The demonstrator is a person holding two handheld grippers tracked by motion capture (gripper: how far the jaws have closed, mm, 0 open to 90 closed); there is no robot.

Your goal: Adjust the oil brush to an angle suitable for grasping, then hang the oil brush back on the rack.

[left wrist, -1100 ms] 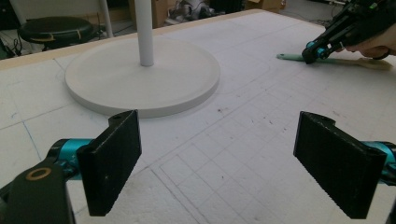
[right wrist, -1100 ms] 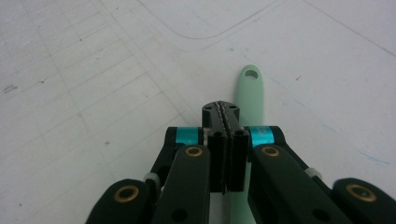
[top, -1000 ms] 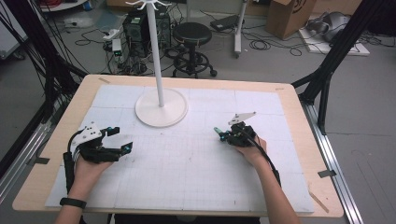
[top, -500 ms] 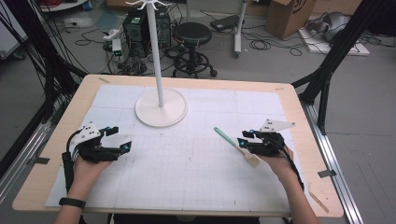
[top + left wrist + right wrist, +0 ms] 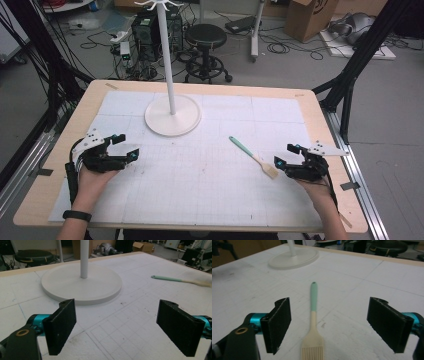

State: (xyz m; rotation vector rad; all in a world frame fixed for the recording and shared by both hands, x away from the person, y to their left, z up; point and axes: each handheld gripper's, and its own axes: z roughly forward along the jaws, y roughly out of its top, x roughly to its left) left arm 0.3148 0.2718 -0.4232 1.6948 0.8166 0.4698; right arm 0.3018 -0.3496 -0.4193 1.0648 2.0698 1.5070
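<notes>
Mint-green and cream, the slim pastry brush with a green handle and pale bristle head [image 5: 252, 156] lay flat on the white gridded mat [image 5: 210, 190], at about four o'clock from the round white base of the upright stand [image 5: 173, 115] and well apart from it. Its handle end pointed toward eleven o'clock in the high view, its bristle end toward five o'clock. The right gripper [image 5: 286, 161] rested at the three o'clock side of the mat, with the bristle head just beside its jaw tips. In the right gripper view the brush [image 5: 312, 332] lay on the mat between the two black jaws, handle pointing to twelve o'clock, touched by neither pad; the right gripper [image 5: 328, 325] had just been opening its jaws, which stood wide with clear mat showing on both sides of the brush. The left gripper [image 5: 126, 149] sat at the nine o'clock side of the mat, held in the person's left hand [image 5: 90, 182], well apart from the brush. In the left gripper view its jaws stood wide with nothing between them but bare mat; the stand base [image 5: 81, 283] lay at twelve o'clock ahead of the left gripper [image 5: 117, 327], and the brush [image 5: 180, 280] lay at two o'clock, farther off. The wooden table edge [image 5: 310, 102] framed the mat.
</notes>
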